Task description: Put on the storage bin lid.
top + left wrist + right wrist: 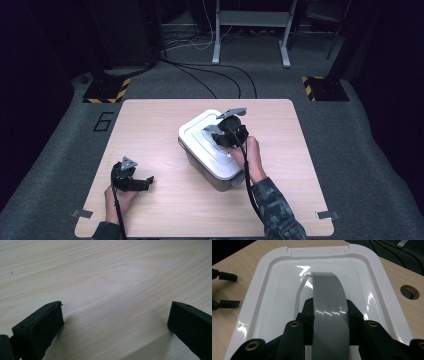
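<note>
so, step: lifting the lid off by its handle
box (212, 165): sitting mid tabletop (165, 210), white lid (274, 290) on
right gripper (329, 315): clamping the grey handle (329, 302); keeping the pull straight up and level
left gripper (115, 322): resting wide on bare wood, holding nothing

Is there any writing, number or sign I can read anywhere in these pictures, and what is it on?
"6": a large dark numeral marked on the grey floor, left of the wooden table.
Yellow-and-black hazard stripes, a sign without words, on two floor plates: left plate and right plate.
White container lid: a faint raised patch on its far rim, too small to read.
Nothing else legible.
</note>
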The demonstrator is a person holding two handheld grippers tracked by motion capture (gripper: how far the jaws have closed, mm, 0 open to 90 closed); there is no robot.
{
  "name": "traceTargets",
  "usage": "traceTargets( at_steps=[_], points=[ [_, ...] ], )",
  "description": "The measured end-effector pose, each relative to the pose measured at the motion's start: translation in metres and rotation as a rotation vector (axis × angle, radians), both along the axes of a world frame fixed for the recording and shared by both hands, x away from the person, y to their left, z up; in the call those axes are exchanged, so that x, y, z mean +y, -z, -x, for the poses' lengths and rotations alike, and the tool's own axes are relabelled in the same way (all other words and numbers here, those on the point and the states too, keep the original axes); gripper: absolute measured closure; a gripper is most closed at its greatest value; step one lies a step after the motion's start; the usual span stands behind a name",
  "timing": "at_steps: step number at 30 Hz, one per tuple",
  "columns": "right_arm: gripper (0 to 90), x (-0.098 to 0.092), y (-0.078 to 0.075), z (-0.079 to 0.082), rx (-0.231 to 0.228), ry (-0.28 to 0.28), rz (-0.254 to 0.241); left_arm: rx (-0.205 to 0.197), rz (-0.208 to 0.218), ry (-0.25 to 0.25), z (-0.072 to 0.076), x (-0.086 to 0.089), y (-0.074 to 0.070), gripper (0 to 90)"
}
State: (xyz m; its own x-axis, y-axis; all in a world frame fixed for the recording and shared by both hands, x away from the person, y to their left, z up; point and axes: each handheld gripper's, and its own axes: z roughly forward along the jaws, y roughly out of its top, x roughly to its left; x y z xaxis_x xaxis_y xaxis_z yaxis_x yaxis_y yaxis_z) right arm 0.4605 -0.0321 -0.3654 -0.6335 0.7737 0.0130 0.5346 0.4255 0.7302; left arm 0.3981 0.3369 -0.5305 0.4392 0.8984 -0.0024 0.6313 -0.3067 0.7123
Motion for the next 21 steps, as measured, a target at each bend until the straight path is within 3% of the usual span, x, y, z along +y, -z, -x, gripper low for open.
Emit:
traceTargets(
  at_steps=[6, 21],
  points=[
    [67.4, 0.004, 0.005, 0.0, -0.005, -0.001, 0.015, 0.002, 0.001, 0.001, 0.0, 0.0, 0.0, 0.0],
    [67.5, 0.005, 0.012, -0.004, -0.003, 0.004, -0.001, 0.0, 0.0, 0.0, 0.0, 0.0, 0.0, 0.0]
  ],
)
